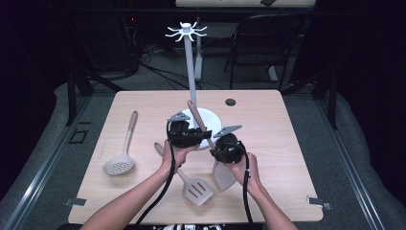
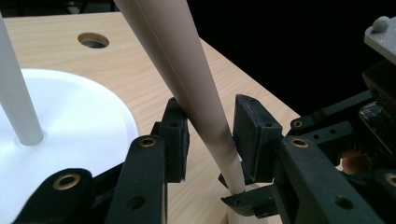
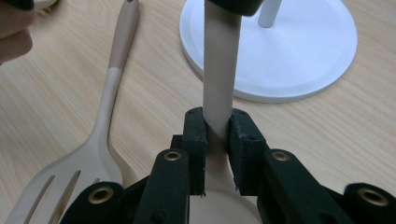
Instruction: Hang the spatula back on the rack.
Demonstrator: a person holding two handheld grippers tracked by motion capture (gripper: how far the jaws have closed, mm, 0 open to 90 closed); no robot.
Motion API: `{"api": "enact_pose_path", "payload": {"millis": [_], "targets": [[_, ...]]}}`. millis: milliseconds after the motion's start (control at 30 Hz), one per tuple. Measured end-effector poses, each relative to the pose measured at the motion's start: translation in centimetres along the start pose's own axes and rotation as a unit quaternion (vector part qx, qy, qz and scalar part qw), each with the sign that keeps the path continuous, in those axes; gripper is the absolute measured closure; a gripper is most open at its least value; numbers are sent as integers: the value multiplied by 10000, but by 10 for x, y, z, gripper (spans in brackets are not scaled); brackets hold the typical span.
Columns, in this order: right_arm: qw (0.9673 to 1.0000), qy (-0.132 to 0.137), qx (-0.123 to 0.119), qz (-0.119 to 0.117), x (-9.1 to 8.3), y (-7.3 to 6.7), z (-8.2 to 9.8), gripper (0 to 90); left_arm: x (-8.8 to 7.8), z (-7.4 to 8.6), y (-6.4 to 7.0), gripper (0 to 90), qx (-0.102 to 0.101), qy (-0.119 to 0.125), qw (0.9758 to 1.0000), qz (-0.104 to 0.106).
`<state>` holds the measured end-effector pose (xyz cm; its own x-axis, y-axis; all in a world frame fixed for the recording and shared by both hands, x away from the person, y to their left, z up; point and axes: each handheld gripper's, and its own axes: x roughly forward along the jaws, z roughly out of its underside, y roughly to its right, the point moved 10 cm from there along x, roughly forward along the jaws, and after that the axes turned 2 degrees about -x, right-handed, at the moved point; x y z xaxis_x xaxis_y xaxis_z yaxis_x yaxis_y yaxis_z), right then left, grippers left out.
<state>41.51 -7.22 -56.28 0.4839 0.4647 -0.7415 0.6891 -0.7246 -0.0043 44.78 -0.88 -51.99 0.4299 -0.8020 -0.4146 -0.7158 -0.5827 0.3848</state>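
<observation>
- Forearms enter from the near table (image 1: 143, 103) edge; hands meet at centre, beside the white stand base (image 1: 210, 120).
- Bare wood to the right; slotted turner (image 1: 191, 187) and skimmer (image 1: 122, 153) lie left.
- Right gripper (image 3: 217, 128) pinches the spatula handle (image 3: 219, 70) low.
- Left gripper (image 2: 210, 128) straddles it higher; one pad touches, the other looks apart.

Two bare forearms are seen in the high view, no sleeves worn. Left gripper (image 1: 191, 133) and right gripper (image 1: 218, 146): black bodies, each topped by a grey three-cornered plate, each trailed by a black cable along the arm. In the gripper views, jaws are shown as matte black, blocky, printed-looking links. Brass-coloured rivets or screw eyelets are set at the link joints. Flat rectangular black pads (image 3: 194, 140) are fitted at the tips, with small screw holes in them.
</observation>
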Motion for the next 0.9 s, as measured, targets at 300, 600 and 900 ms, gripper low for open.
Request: {"api": "enact_pose_path", "payload": {"millis": [300,600,900], "targets": [[9996,259,55,9,-4,1,-6,773,-1,-10,7,717,-4,171,9998,129],[9986,485,182,-67,-20,8,-5,557,-5,-23,15,758,-24,213,9989,420],[9983,475,327,-48,-23,21,6,371,-13,-39,18,768,582,214,9978,230]]}}
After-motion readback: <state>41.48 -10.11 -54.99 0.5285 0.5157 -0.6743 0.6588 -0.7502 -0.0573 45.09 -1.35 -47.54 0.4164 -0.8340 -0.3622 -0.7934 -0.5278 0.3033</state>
